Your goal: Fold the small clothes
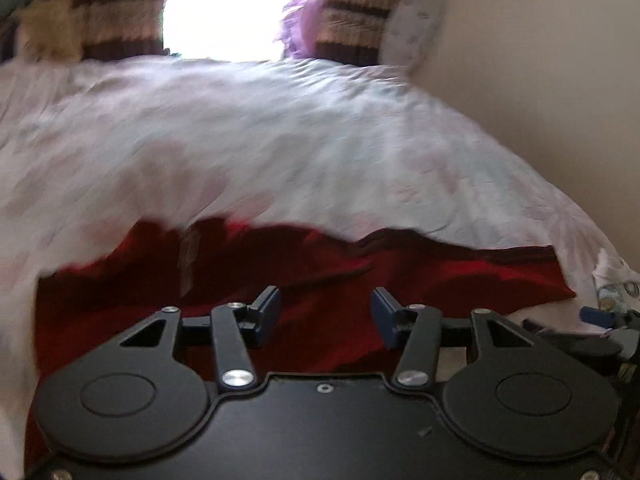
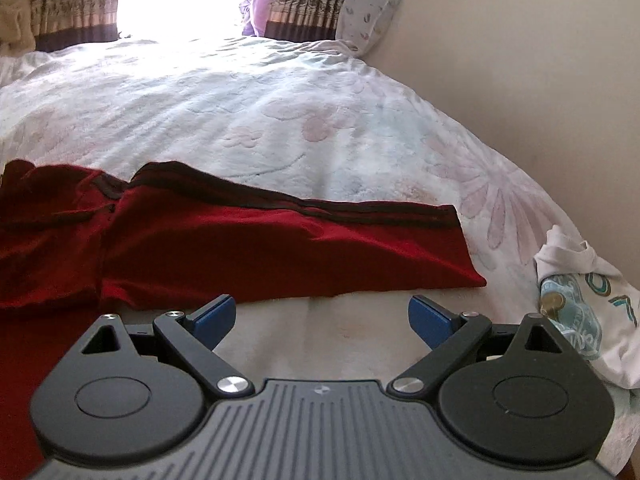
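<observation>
We see the red garment (image 2: 280, 248) lying lengthwise left to right; left gripper (image 1: 325, 316) above it, right gripper (image 2: 322, 320) just near its edge, both spread, empty.

My left gripper (image 1: 325, 308) sits level with its blue-padded fingers (image 1: 269, 310) parted and nothing between them. My right gripper (image 2: 322, 320) has its jaws spread wider, pads (image 2: 214, 317) angled outward, also gripping nothing. Both point forward, low.

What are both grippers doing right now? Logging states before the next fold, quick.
Left gripper: open, empty, over the red garment.
Right gripper: open, empty, over the bedspread beside the garment.
</observation>
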The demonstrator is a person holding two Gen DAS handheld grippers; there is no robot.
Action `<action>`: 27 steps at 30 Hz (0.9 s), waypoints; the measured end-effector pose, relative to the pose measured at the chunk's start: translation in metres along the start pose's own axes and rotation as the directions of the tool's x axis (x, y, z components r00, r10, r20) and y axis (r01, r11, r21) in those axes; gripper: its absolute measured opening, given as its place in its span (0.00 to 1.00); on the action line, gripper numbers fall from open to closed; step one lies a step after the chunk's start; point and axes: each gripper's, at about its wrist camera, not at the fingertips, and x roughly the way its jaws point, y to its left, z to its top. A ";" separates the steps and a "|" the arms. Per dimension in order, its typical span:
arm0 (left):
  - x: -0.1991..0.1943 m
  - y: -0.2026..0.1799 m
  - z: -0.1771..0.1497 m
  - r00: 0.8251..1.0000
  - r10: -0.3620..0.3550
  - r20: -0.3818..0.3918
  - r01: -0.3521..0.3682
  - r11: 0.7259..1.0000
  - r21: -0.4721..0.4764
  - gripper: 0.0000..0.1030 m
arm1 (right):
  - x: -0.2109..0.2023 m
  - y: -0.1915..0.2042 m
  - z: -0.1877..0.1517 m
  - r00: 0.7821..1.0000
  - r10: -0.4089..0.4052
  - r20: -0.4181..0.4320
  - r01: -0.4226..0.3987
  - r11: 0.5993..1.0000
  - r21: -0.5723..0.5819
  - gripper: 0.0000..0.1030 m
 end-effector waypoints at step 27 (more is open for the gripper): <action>-0.093 0.117 -0.100 0.916 0.394 -0.075 -0.391 0.919 0.045 0.52 | 0.054 -0.094 0.004 1.000 0.000 -0.026 0.009 0.943 0.331 1.00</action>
